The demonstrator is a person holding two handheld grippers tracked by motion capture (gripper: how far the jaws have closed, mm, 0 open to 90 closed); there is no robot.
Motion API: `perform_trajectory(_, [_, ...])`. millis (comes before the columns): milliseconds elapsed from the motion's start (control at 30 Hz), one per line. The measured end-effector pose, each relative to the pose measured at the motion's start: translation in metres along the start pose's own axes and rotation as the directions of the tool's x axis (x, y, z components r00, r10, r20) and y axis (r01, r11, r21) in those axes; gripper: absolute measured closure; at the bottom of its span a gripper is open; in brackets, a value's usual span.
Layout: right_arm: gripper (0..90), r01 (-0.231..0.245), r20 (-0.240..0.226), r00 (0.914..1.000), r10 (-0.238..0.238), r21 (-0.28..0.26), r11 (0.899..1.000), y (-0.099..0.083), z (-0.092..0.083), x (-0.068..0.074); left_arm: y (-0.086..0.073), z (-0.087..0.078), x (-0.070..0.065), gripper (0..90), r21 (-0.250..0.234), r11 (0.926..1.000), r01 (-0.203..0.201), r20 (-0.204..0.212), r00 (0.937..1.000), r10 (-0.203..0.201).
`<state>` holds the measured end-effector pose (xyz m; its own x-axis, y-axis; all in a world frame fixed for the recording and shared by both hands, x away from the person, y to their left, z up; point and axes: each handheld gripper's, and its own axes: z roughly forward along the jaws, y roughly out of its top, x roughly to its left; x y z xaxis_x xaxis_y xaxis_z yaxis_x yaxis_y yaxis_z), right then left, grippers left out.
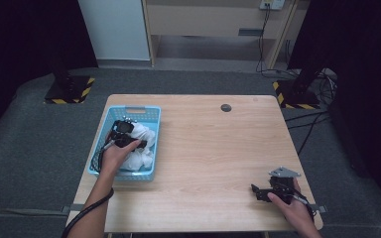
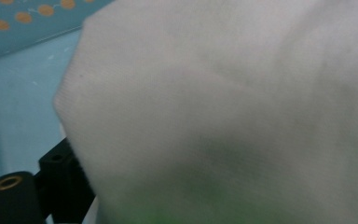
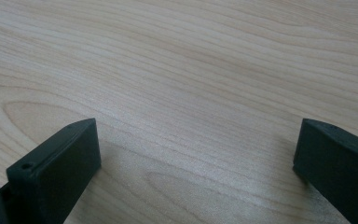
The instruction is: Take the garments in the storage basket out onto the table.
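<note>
A light blue plastic basket (image 1: pixel 129 108) stands on the left of the wooden table (image 1: pixel 213 144), with crumpled white cloth (image 1: pixel 143 148) in it. My left gripper (image 1: pixel 133 135) reaches down into the basket, among the cloth. In the left gripper view the white cloth (image 2: pixel 223 102) bulges close before the camera and hides one jaw; the other jaw stands far out at the lower left, against the basket floor (image 2: pixel 23 93). My right gripper (image 1: pixel 256 191) rests low over the table's near right corner, its jaws wide apart over bare wood (image 3: pixel 191 60) with nothing between them.
A small dark round grommet (image 1: pixel 225 107) sits near the table's far edge. Two stands with yellow-black striped bases (image 1: pixel 69 91) (image 1: pixel 297 94) are on the grey floor beyond the table. Cables trail on the floor at the right.
</note>
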<state>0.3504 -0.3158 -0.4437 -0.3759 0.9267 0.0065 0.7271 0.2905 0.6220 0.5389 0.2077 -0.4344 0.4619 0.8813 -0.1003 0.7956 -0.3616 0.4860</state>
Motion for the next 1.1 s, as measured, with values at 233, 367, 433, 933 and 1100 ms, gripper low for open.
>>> perform_trajectory(233, [0.4, 0.0, 0.0, 1.0, 0.0, 0.0, 1.0, 0.0, 0.0, 0.0, 0.0, -0.002, -0.001, 31.8, -0.007, 0.9998, -0.021, 0.01, 0.9997, 0.021])
perform_trajectory(367, [0.4, 0.0, 0.0, 1.0, 0.0, 0.0, 1.0, 0.0, 0.0, 0.0, 0.001, -0.004, -0.003, 43.2, -0.001, 0.9993, -0.036, 0.006, 0.9993, 0.036])
perform_trajectory(433, [0.4, 0.0, 0.0, 1.0, 0.0, 0.0, 1.0, 0.0, 0.0, 0.0, 0.001, -0.005, -0.003, 48.0, 0.001, 0.9991, -0.042, 0.001, 0.9991, 0.042])
perform_trajectory(933, [0.4, 0.0, 0.0, 1.0, 0.0, 0.0, 1.0, 0.0, 0.0, 0.0, 0.0, -0.032, -0.006, 60.7, -0.105, 0.9945, -0.008, -0.021, 0.9998, 0.006])
perform_trajectory(1100, [0.4, 0.0, 0.0, 1.0, 0.0, 0.0, 1.0, 0.0, 0.0, 0.0, 0.002, -0.049, -0.005, 60.7, -0.175, 0.9842, -0.027, -0.038, 0.9991, 0.02])
